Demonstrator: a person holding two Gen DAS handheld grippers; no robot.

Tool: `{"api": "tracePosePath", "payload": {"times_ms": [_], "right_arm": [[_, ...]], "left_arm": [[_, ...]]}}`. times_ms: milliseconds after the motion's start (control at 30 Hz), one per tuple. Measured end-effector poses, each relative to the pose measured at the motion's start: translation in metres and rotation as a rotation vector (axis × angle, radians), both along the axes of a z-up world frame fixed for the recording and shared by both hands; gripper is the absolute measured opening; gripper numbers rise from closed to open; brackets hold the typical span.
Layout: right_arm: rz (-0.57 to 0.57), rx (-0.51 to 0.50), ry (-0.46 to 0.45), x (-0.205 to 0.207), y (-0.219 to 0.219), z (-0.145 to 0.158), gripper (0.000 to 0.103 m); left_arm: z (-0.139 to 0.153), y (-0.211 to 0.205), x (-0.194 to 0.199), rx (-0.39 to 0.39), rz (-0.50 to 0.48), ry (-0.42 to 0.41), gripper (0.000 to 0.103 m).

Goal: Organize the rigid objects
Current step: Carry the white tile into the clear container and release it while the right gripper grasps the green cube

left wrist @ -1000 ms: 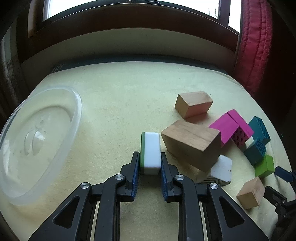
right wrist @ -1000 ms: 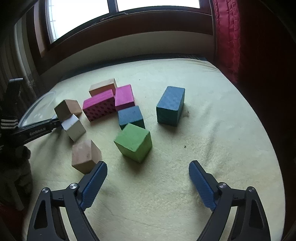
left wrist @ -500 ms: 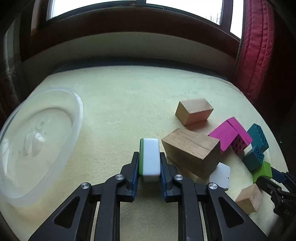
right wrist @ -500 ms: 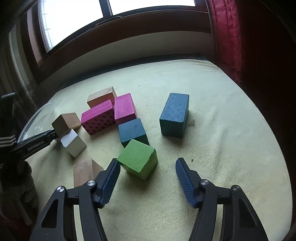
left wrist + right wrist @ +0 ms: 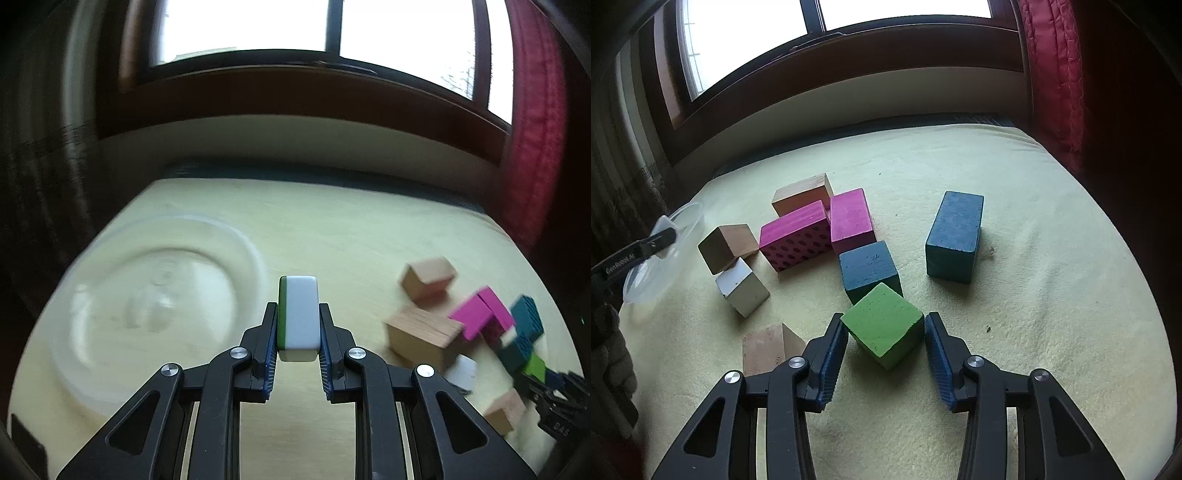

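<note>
Left hand hauling a tile toward the bowl, right hand lining up on the green cube

The left gripper (image 5: 298, 325) was clamped on the white-and-green tile (image 5: 298, 317), held off the yellow blanket (image 5: 351, 229), with the clear plastic bowl (image 5: 155, 306) just to its left. The tile's long axis ran straight out along the fingers, pointing away from the camera, green layer on the left face, so I'd guess it drops in end-first; best to get well over the rim before letting go. The right gripper (image 5: 886, 332) sat fairly wide around the green cube (image 5: 882, 325), pads at its corners but I couldn't tell if they were touching. The cube was turned corner-on to the fingers, so I'd twist the wrist to meet flat faces before squeezing, or it could squirt out toward the dark blue cube (image 5: 868, 269) touching behind it.
</note>
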State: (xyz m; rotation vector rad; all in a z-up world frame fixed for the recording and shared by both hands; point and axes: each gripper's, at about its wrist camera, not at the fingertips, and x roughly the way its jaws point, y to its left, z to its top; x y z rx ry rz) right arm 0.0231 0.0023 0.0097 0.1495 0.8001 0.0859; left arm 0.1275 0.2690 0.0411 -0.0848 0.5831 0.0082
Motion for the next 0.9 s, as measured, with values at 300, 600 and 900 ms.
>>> {"api": "tracePosePath", "payload": {"times_ms": [300,600,900], "right_arm": [[0.001,0.004,-0.007,-0.005,-0.002,0.000,0.045],[0.002,0.004,-0.007,-0.005,-0.004,0.000,0.045],[-0.001,0.014,-0.021,-0.007,-0.008,0.002,0.044]], "left_arm": [[0.007,0.057,-0.005,-0.004,0.180,-0.020,0.020],[0.008,0.086,-0.010,-0.020,0.298,-0.021,0.031],[0.017,0.101,-0.021,-0.045,0.380,-0.084,0.066]]}}
